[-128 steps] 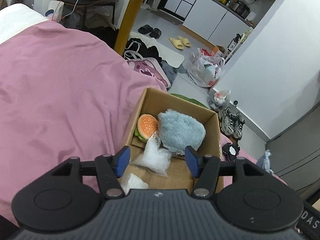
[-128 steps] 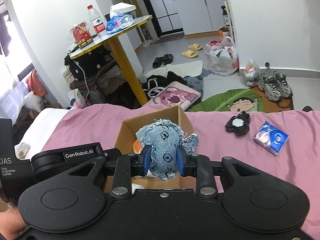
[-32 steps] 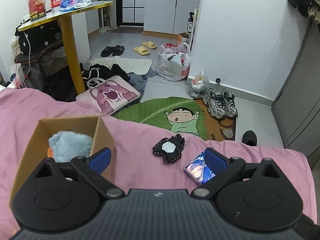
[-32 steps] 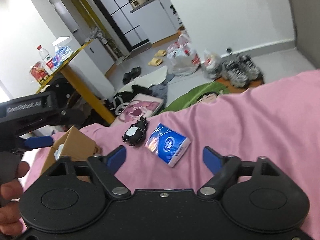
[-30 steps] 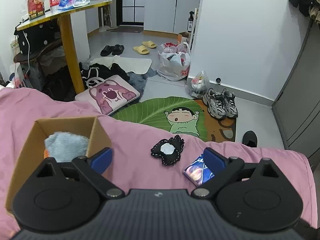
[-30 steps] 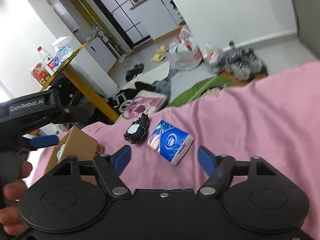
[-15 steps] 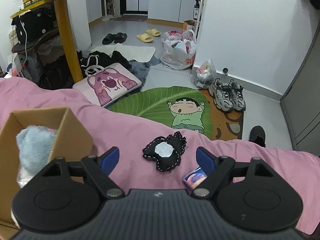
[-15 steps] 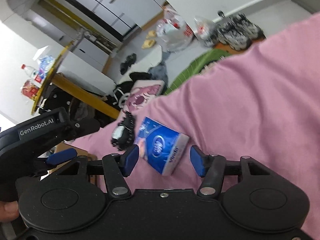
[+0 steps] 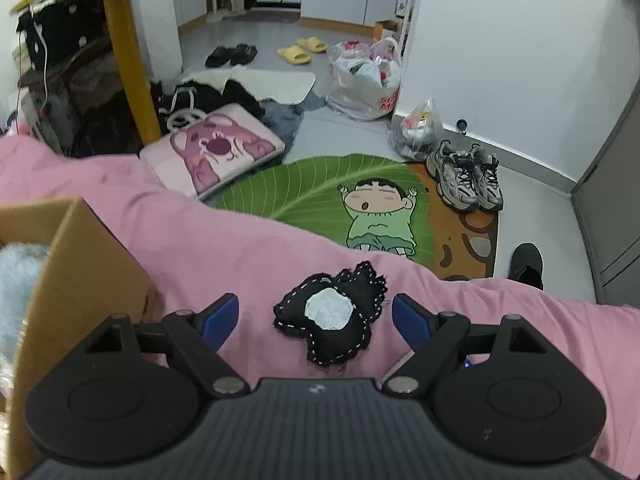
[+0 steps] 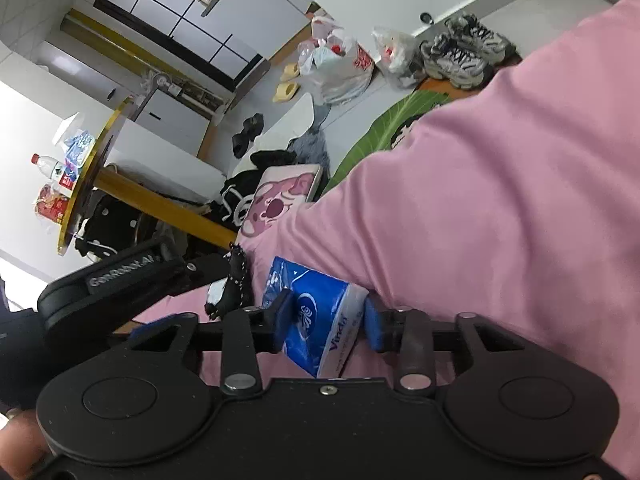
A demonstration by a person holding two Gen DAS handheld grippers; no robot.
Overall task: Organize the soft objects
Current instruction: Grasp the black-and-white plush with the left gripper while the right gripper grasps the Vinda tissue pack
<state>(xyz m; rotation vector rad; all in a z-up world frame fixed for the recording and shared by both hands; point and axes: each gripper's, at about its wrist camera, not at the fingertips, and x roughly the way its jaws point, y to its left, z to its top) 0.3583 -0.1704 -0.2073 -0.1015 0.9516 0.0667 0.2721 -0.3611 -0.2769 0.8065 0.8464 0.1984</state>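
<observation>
A black stitched soft toy point(image 9: 329, 314) with a white patch lies on the pink bedspread point(image 9: 208, 248). My left gripper point(image 9: 316, 320) is open, with a finger on each side of the toy, not touching it. My right gripper point(image 10: 326, 316) is shut on a blue tissue pack point(image 10: 320, 316) that rests on the bedspread point(image 10: 500, 200). The black toy point(image 10: 230, 288) also shows just left of the pack, behind the left gripper's body. A cardboard box point(image 9: 76, 264) at the left holds a pale blue plush point(image 9: 18, 276).
The bed's edge runs just beyond the toy. Below it lie a green leaf rug point(image 9: 320, 192), a pink bear cushion point(image 9: 212, 148), sneakers point(image 9: 464, 176) and bags point(image 9: 368, 80). A yellow table leg point(image 9: 128, 60) stands at the left.
My left gripper has swung right from the box and closed in around the black toy. My right gripper let go of the denim toy, moved to the tissue pack and shut on it.
</observation>
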